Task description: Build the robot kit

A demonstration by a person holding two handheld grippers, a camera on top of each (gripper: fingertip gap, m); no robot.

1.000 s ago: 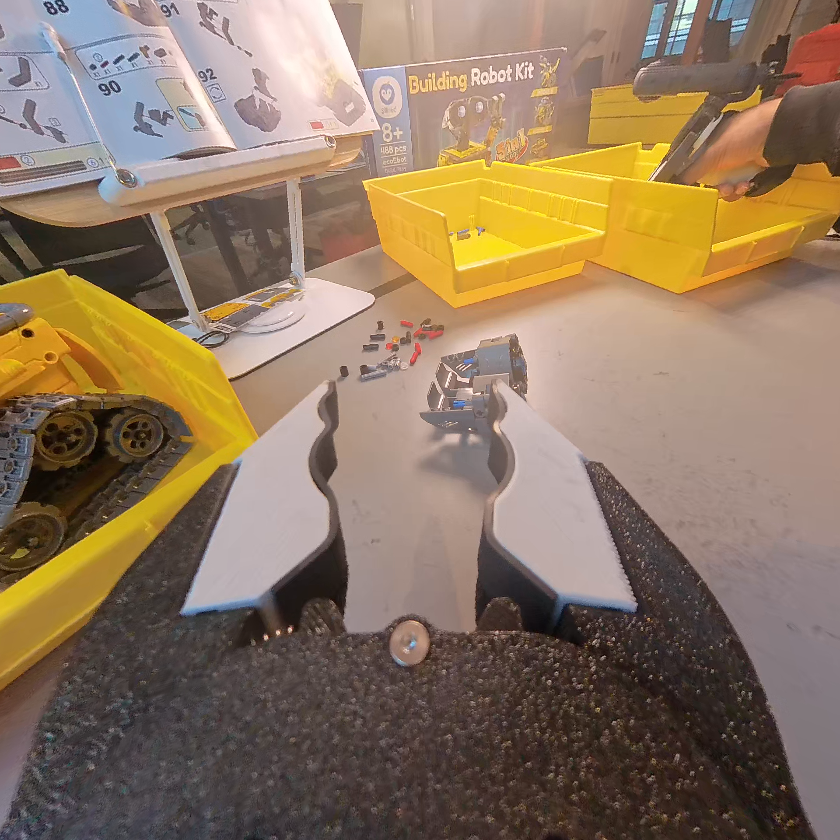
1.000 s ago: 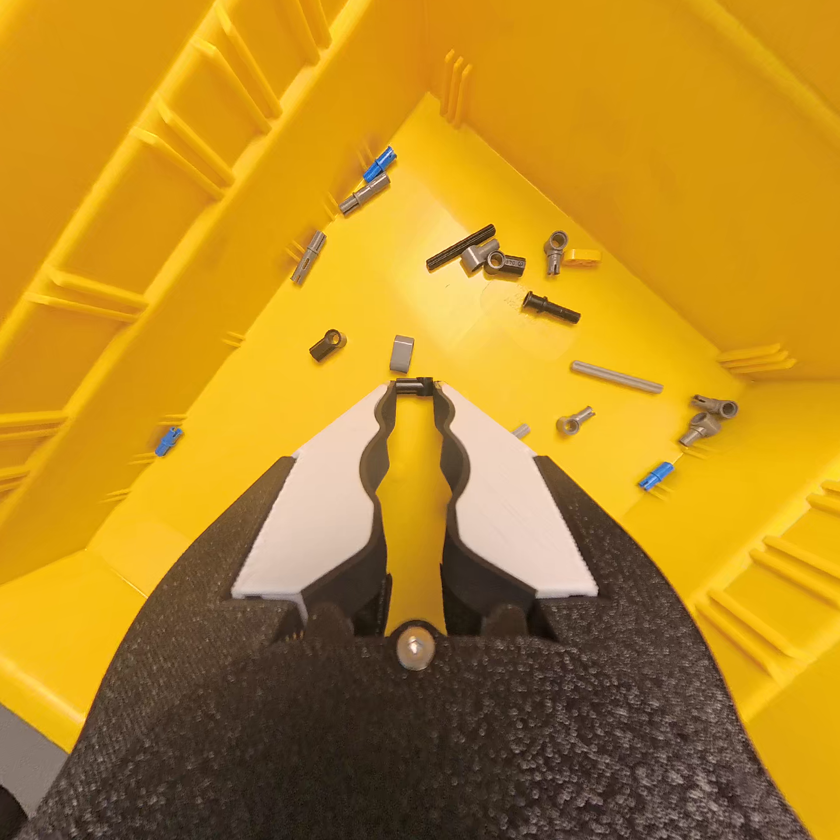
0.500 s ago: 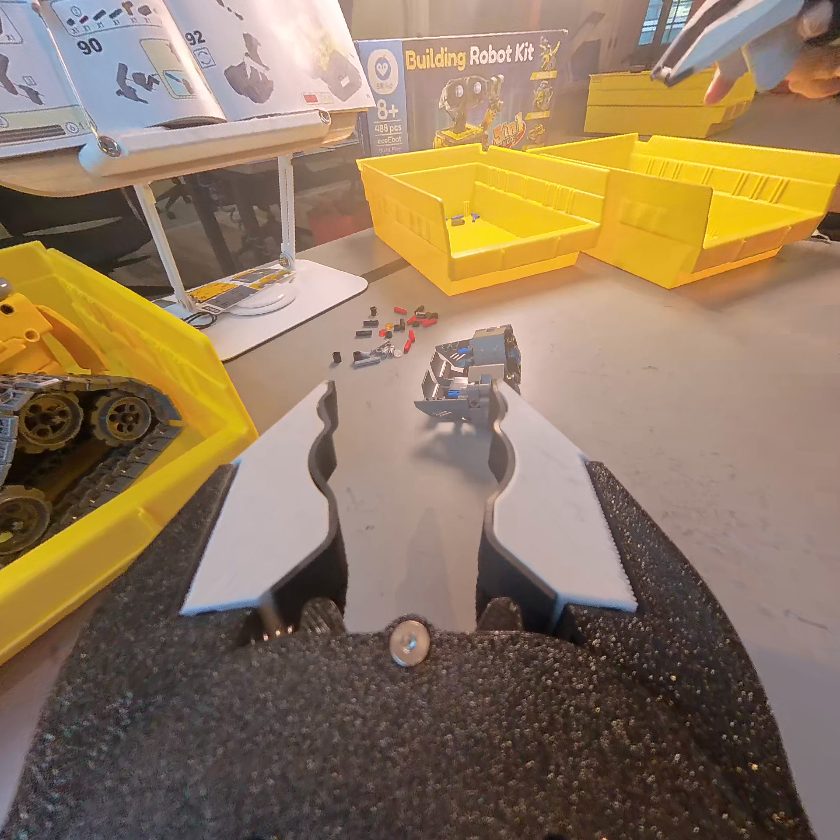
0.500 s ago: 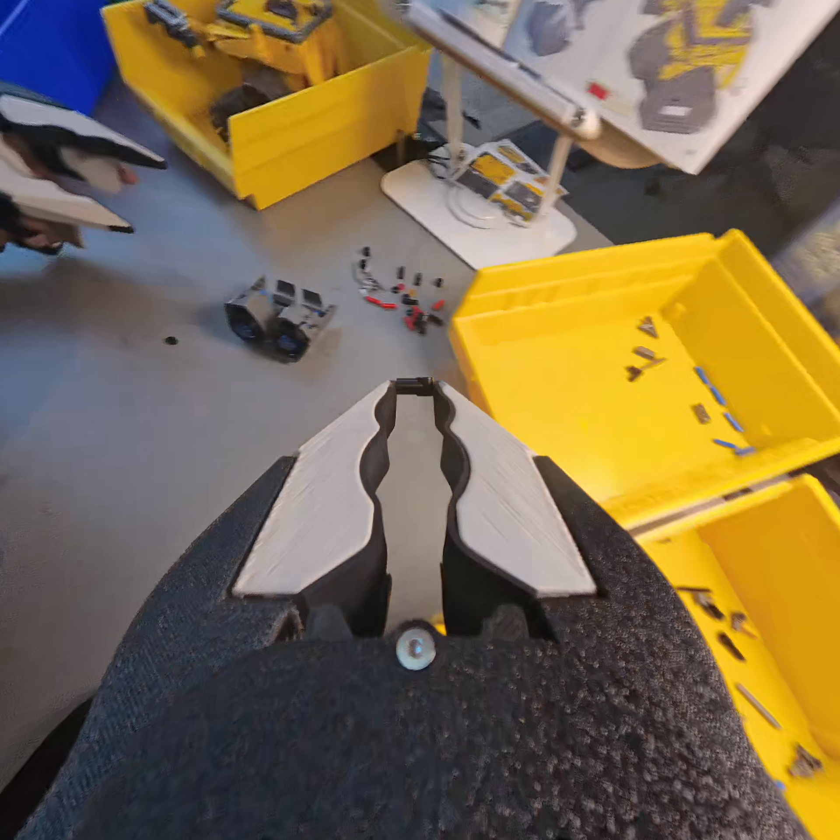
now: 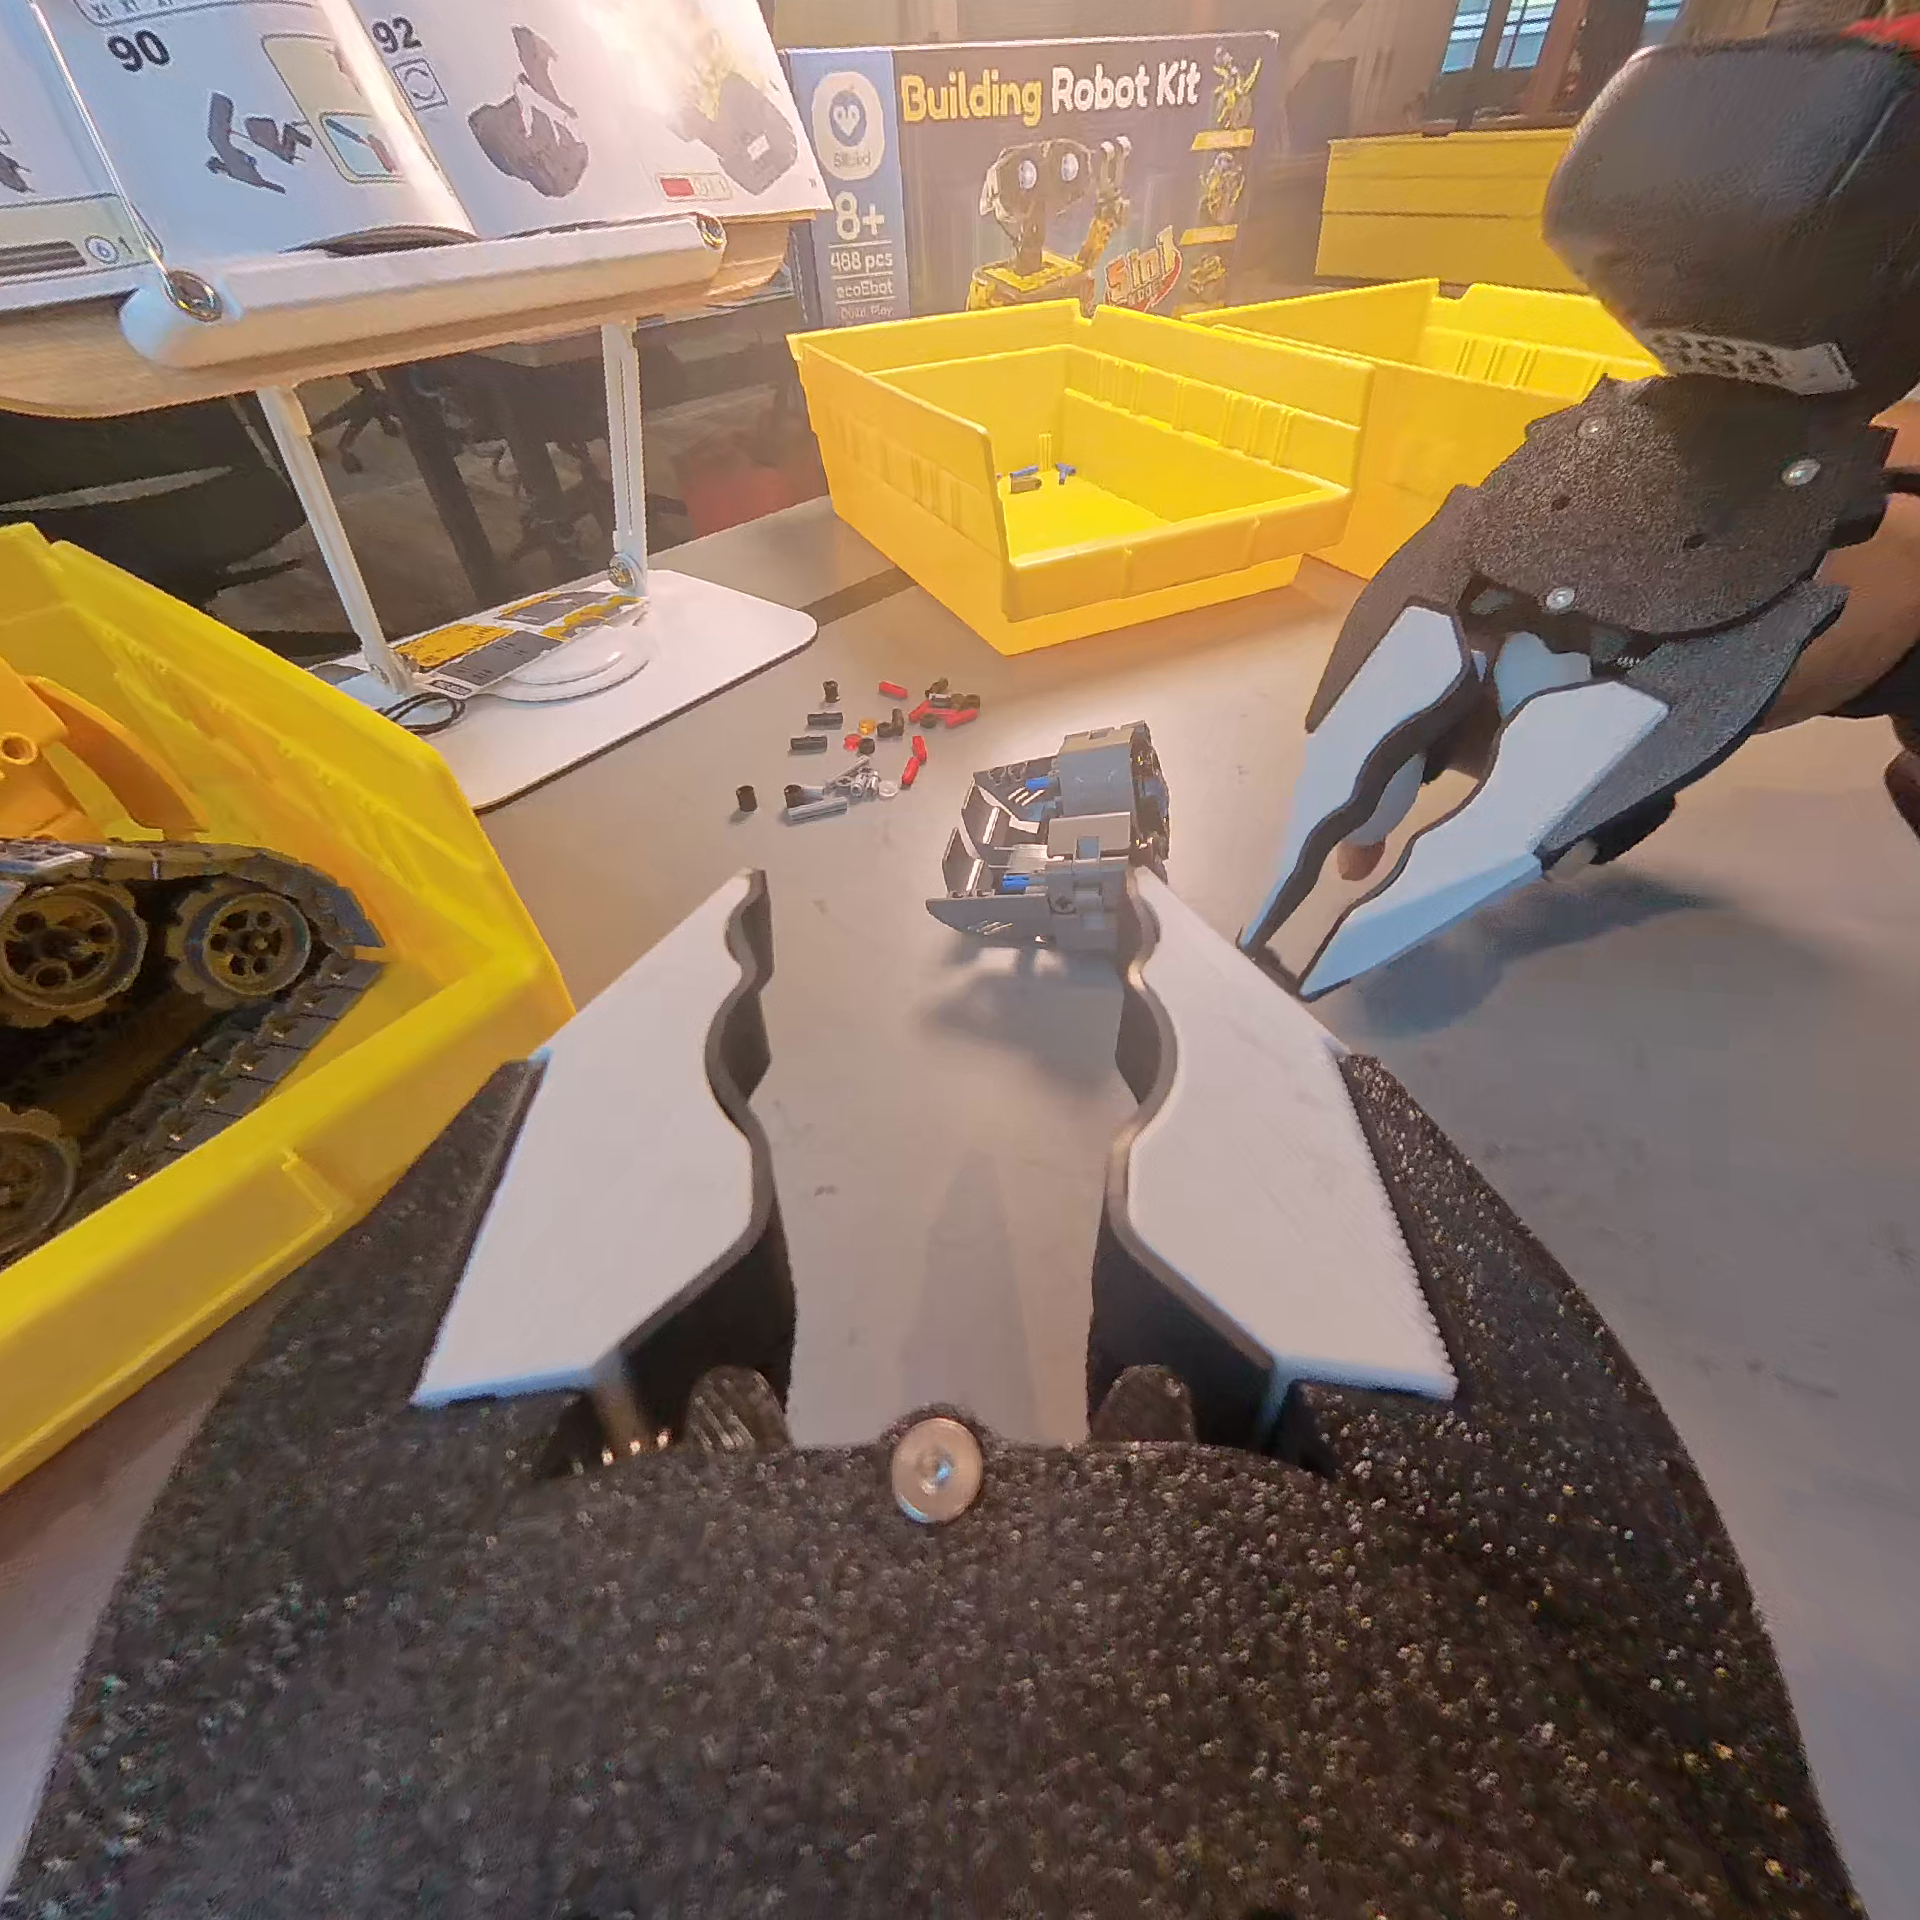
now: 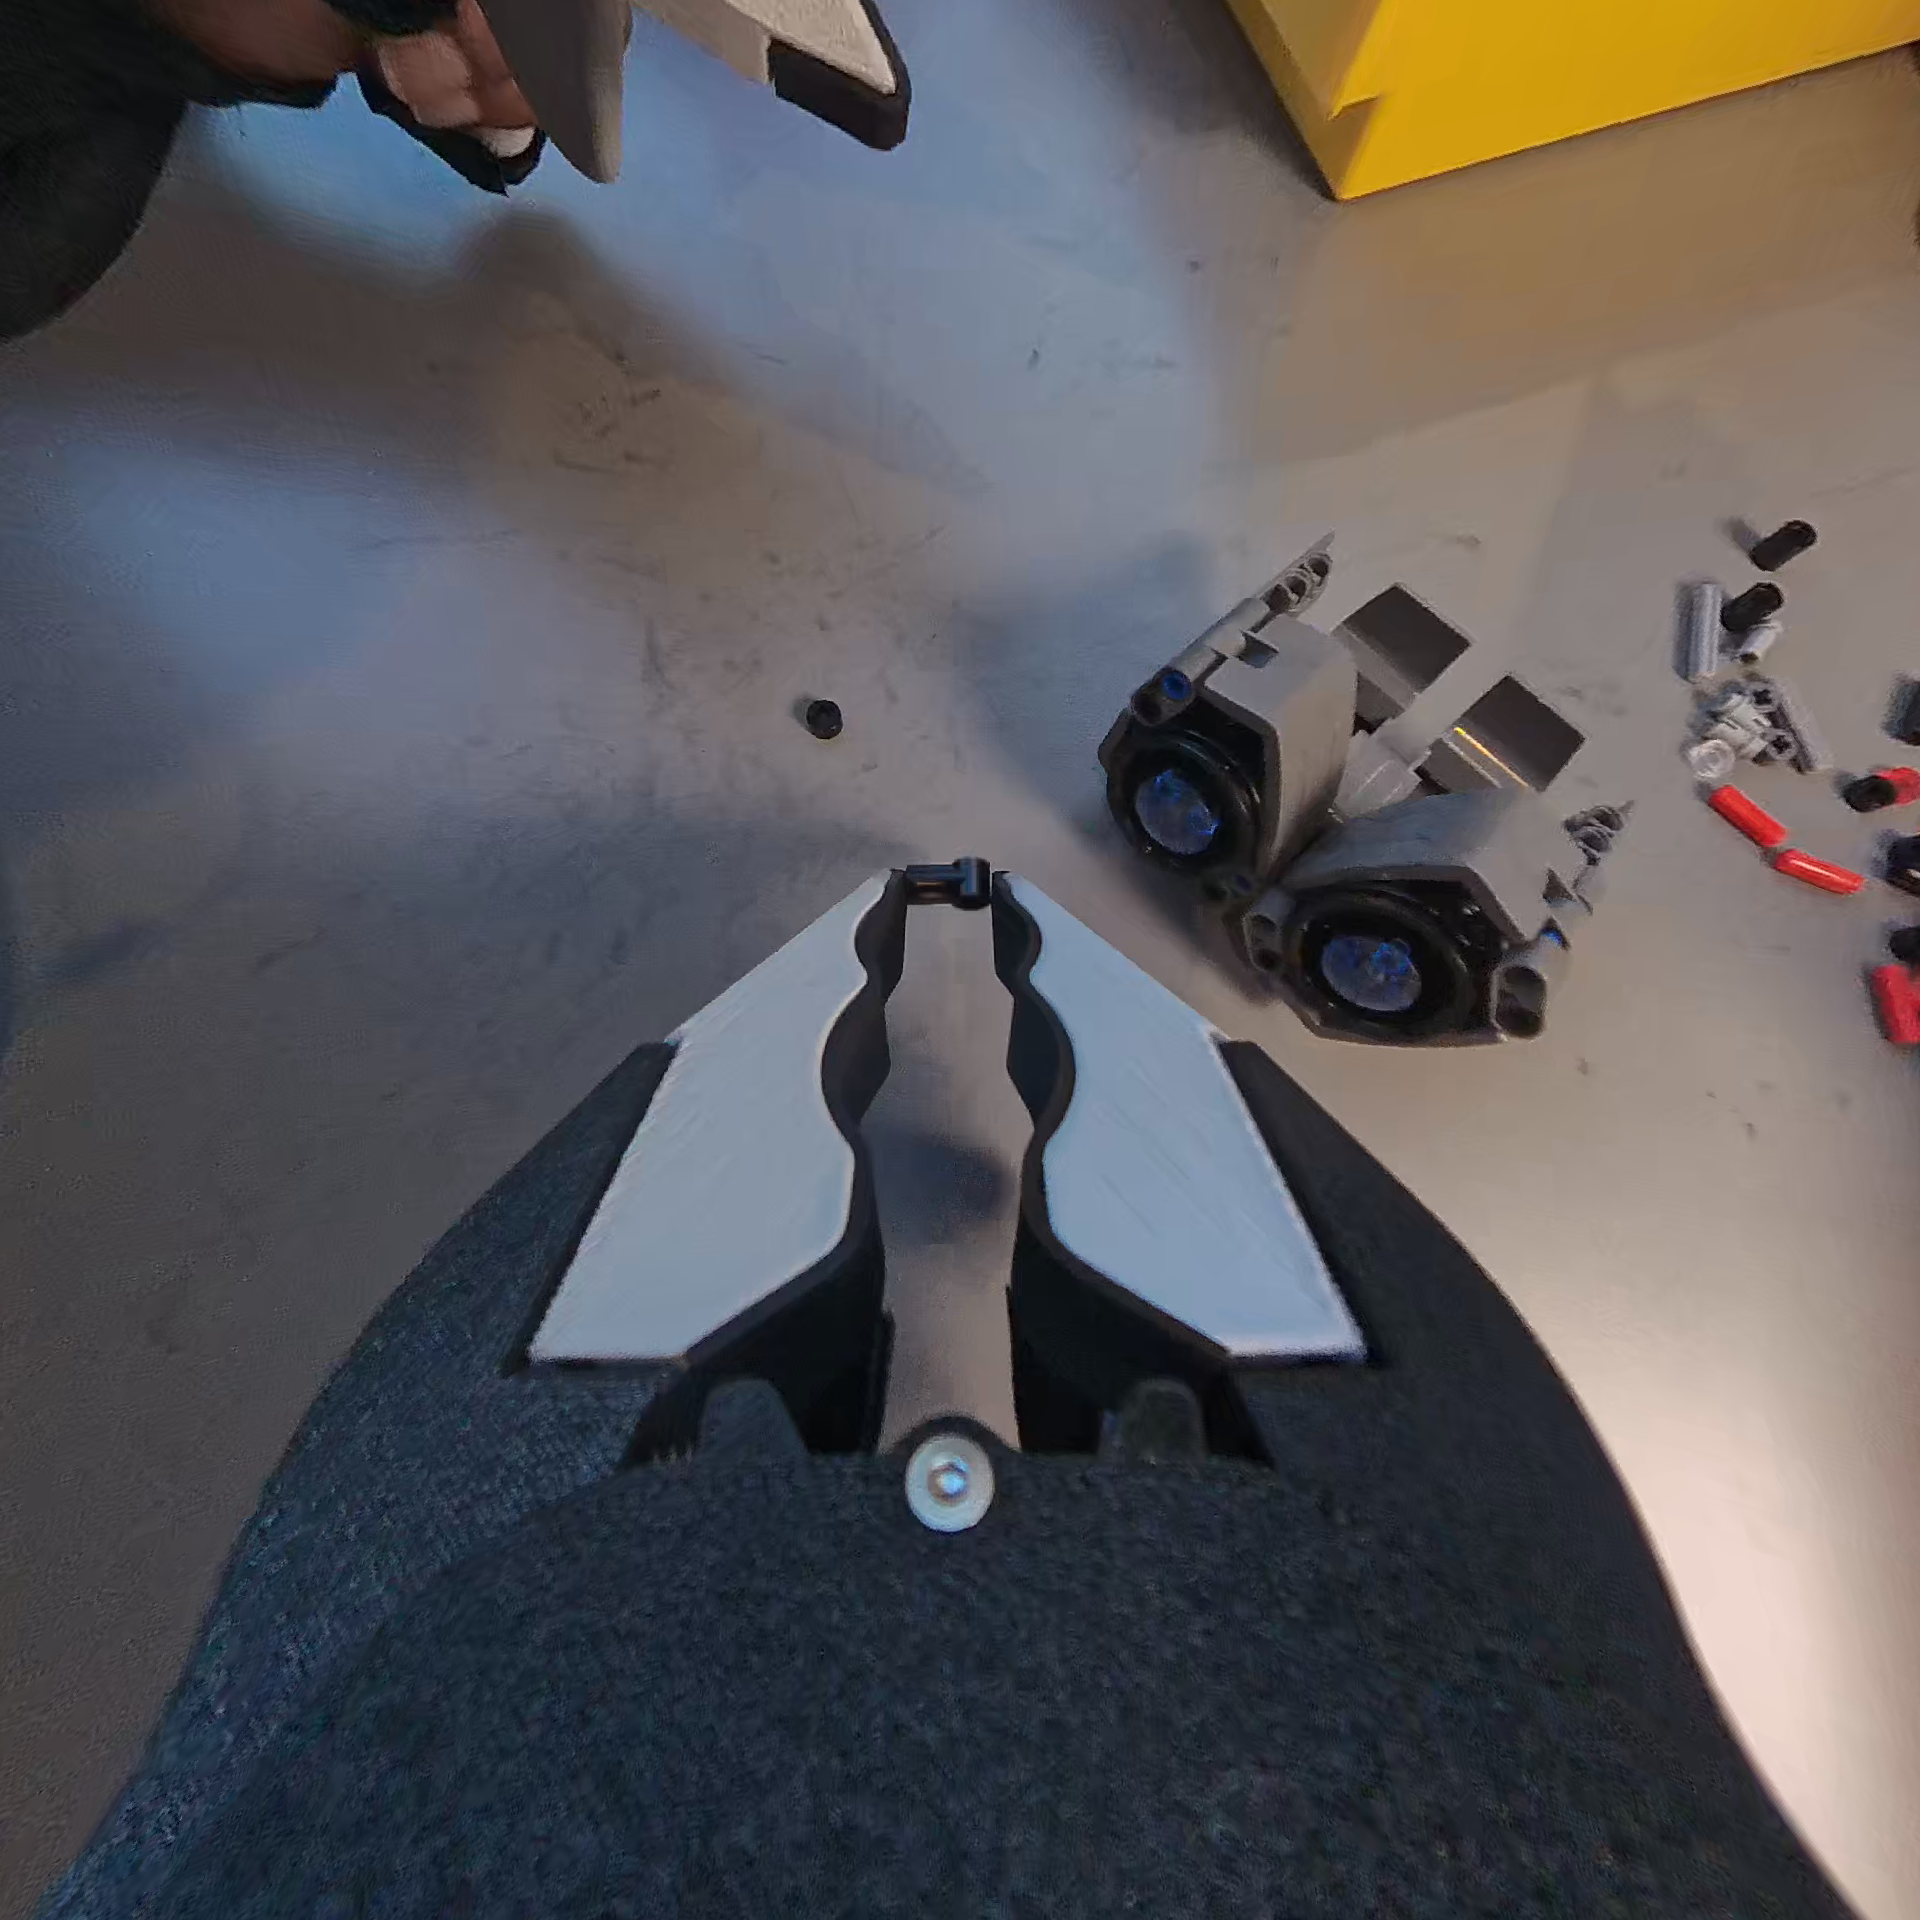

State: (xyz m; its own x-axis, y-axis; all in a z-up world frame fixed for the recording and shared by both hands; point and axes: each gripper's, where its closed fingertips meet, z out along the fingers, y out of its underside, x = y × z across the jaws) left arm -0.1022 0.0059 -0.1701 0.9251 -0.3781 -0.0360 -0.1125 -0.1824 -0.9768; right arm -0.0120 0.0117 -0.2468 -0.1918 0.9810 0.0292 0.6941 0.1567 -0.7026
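Observation:
My right gripper (image 6: 948, 888) is shut on a small black pin (image 6: 956, 878) held crosswise between its tips, low over the grey table. A grey brick assembly with two round blue lenses (image 6: 1330, 831) lies just right of it. A single small black piece (image 6: 823, 717) lies ahead on the table. My left gripper (image 5: 945, 894) is open and empty, its right fingertip close to the same assembly (image 5: 1049, 862). The right gripper (image 5: 1283, 961) also shows in the left wrist view, tips down beside the assembly.
Loose red, black and grey small parts (image 5: 873, 748) lie behind the assembly. A yellow bin (image 5: 312, 1174) at the left holds a tracked yellow model (image 5: 156, 935). A booklet on a white stand (image 5: 416, 156), more yellow bins (image 5: 1143, 566) and a kit box (image 5: 1039, 177) stand behind. From the right gripper's tips to the single small black piece (image 6: 823, 717) is close to 5 cm.
My right gripper has come out of the yellow bin with the black pin and dropped to the table beside the grey assembly. My left gripper has stayed open, barely shifting.

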